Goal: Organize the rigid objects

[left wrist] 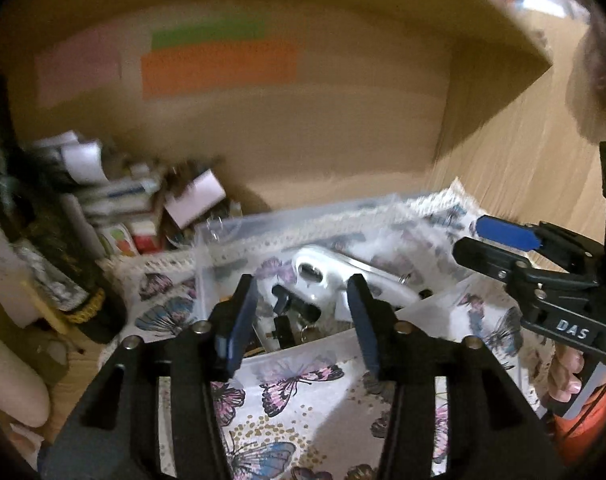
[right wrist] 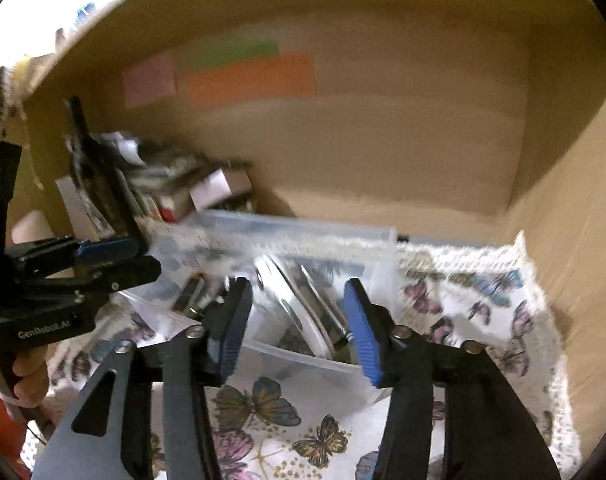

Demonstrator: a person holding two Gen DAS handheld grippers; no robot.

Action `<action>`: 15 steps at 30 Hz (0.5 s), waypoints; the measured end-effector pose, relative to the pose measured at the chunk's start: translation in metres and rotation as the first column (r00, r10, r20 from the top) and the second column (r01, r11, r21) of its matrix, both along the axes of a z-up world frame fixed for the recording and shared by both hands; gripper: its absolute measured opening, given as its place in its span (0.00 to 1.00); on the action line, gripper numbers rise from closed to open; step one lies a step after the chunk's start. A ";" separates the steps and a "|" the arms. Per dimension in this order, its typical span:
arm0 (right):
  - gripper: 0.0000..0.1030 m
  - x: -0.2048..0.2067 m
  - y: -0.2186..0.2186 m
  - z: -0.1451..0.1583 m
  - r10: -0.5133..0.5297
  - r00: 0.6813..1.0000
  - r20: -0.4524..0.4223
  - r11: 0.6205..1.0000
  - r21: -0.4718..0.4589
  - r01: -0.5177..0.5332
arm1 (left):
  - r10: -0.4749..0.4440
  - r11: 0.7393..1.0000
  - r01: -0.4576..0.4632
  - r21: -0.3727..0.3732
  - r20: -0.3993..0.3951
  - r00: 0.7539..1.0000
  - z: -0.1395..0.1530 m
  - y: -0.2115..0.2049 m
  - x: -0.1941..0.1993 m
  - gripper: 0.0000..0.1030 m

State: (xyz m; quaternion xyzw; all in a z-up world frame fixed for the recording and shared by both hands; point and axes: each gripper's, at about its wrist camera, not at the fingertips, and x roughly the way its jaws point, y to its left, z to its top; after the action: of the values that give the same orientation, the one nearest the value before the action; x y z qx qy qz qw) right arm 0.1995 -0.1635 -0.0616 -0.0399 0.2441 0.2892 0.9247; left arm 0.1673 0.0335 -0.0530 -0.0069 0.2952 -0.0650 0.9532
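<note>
**Both claws wide over the clear bin**

The left gripper (left wrist: pixel 303 312) hung spread wide and empty above the clear plastic bin (left wrist: pixel 207 240), just short of its near rim. Inside lay a white metal tool (left wrist: pixel 327 280) among dark small parts. The right gripper (right wrist: pixel 299 320) stood equally wide, empty, at the bin's near edge. Open butterfly cloth (right wrist: pixel 483 312) lay to the right; cluttered boxes (left wrist: pixel 135 208) crowded the left. The wooden back wall (left wrist: pixel 303 128) stood well behind.

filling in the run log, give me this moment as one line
left gripper: open, empty | right gripper: open, empty | both over clear plastic bin holding white tool | on butterfly cloth
</note>
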 end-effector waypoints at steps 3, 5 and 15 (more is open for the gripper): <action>0.63 -0.022 -0.009 0.017 -0.005 0.998 0.060 0.999 0.034 0.003 | 0.015 1.000 -0.015 0.004 0.086 0.996 0.020 -0.003 -0.028 0.57; 0.72 -0.039 -0.016 0.029 -0.004 0.996 0.091 0.997 0.072 -0.003 | 0.027 1.000 -0.028 0.006 0.137 0.990 0.032 -0.005 -0.044 0.66; 1.00 -0.097 -0.045 0.057 -0.067 0.974 0.217 0.981 0.193 0.025 | 0.065 0.998 -0.066 -0.005 0.282 0.957 0.062 -0.016 -0.107 0.99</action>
State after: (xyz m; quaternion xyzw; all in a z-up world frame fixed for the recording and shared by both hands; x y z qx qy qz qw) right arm 0.1020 -0.2083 -0.0044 0.0215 0.1113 0.2832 0.9523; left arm 0.0601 0.0176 0.0089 -0.0050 0.1563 -0.0331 0.9871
